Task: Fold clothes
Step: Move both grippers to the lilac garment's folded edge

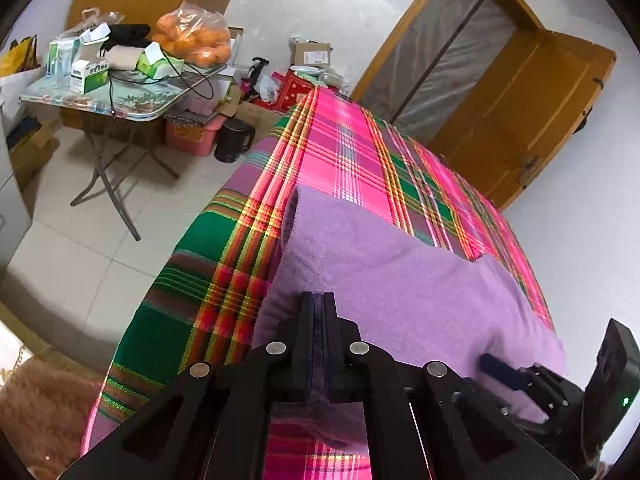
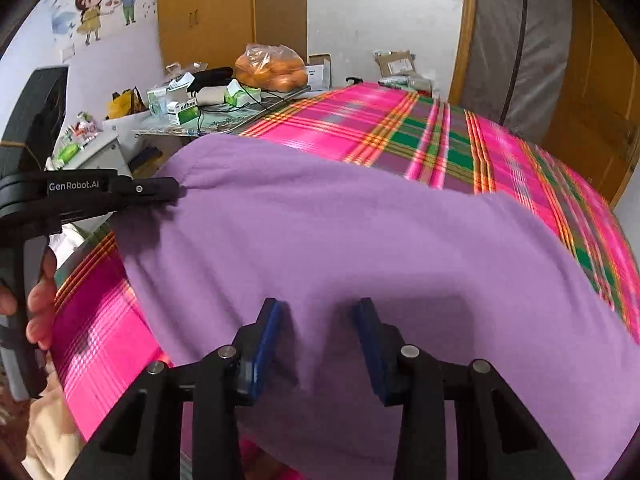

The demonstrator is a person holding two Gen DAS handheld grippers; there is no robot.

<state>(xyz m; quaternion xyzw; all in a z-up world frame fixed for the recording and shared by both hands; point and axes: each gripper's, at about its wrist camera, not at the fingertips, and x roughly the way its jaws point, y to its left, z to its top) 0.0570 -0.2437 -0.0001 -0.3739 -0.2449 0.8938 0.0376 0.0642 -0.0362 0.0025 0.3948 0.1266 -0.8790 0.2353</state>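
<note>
A purple fleece garment (image 1: 400, 280) lies spread on a bed under a pink and green plaid sheet (image 1: 352, 152). My left gripper (image 1: 319, 298) is shut on a fold of the garment's left edge; the right wrist view shows the same gripper (image 2: 176, 192) pinching that edge, raised a little off the bed. My right gripper (image 2: 318, 314) is open, its blue pads (image 2: 268, 332) hovering just over the garment (image 2: 360, 240) near its front edge, with cloth below the gap. The left wrist view catches the right gripper (image 1: 500, 368) at the garment's right side.
A folding table (image 1: 120, 100) with boxes and a bag of oranges (image 1: 196, 40) stands left of the bed, above a tiled floor. Boxes and a dark kettle (image 1: 234, 140) sit by the bed's far corner. A wooden door (image 1: 520, 112) is on the right. A hand (image 2: 40, 300) holds the left gripper.
</note>
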